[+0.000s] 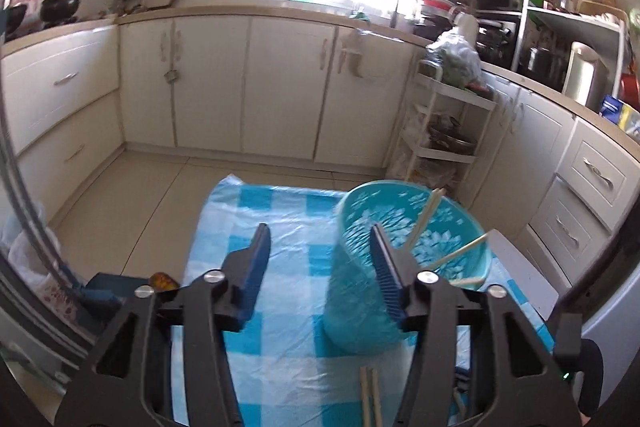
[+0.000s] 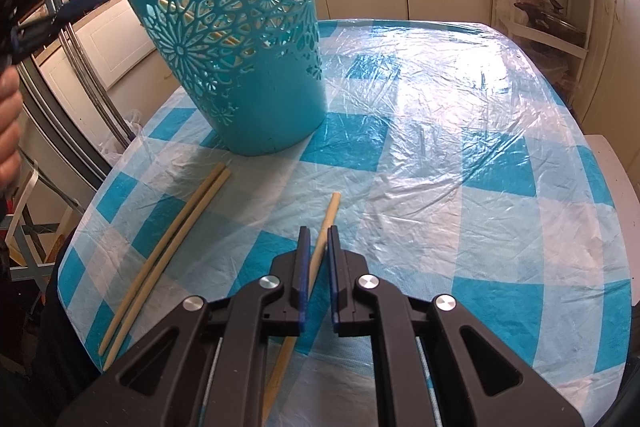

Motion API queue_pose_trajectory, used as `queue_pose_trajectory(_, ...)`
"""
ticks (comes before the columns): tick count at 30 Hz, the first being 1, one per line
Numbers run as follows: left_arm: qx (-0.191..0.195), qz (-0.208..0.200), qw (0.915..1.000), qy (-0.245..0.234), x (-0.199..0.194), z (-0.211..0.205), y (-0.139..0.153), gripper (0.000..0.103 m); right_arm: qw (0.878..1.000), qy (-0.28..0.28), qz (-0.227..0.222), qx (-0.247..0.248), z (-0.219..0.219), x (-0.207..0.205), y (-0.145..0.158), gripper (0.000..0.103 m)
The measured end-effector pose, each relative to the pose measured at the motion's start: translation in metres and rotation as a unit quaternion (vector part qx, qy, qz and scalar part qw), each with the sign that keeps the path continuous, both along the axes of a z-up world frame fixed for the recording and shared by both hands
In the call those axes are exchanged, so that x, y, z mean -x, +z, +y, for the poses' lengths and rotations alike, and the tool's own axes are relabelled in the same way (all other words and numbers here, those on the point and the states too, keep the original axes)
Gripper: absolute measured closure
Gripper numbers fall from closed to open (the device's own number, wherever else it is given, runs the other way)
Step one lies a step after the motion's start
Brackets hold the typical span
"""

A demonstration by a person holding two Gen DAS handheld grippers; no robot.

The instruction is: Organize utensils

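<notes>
A teal perforated basket (image 2: 248,59) stands on the blue checked tablecloth (image 2: 440,131); in the left wrist view the basket (image 1: 360,291) holds several wooden chopsticks (image 1: 460,254). My left gripper (image 1: 320,231) is open and empty, high above the table, its right finger over the basket's rim. My right gripper (image 2: 317,231) is low over the cloth, its jaws close around a single chopstick (image 2: 329,215); the chopstick shows between the pads. A pair of chopsticks (image 2: 168,259) lies on the cloth to the left, also seen in the left wrist view (image 1: 370,397).
White kitchen cabinets (image 1: 248,83) line the far walls. A white tiered cart (image 1: 444,131) with pots stands beyond the table. Metal poles (image 2: 80,75) and a plastic bag sit off the table's left edge.
</notes>
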State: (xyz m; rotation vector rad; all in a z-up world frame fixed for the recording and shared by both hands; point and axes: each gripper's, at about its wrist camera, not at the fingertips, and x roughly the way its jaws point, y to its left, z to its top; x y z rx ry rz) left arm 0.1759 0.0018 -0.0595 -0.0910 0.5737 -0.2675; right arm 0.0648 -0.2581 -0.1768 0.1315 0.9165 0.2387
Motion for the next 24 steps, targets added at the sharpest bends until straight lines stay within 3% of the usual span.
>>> queue_pose_trajectory(8,0.001,0.105,0.9935,0.044,0.011,0.035,-0.092,0.050,0.996,-0.001,-0.010,0.084,0.023,0.006,0.002,0.091)
queue_pose_trajectory(12,-0.002,0.130,0.9905,0.046,0.015,0.030,-0.119,0.039,0.997,-0.013,-0.019,0.078,0.020,0.008,0.001,0.096)
queue_pose_trajectory(18,-0.019,0.136,0.9892,0.050,0.017,0.020,-0.129,0.028,0.999,-0.016,-0.033,-0.039,-0.004,0.021,0.015,0.097)
queue_pose_trajectory(24,-0.041,0.137,0.9884,0.051,0.018,0.012,-0.129,0.023,0.989,-0.020,-0.073,-0.127,-0.018,0.027,0.052,0.097)
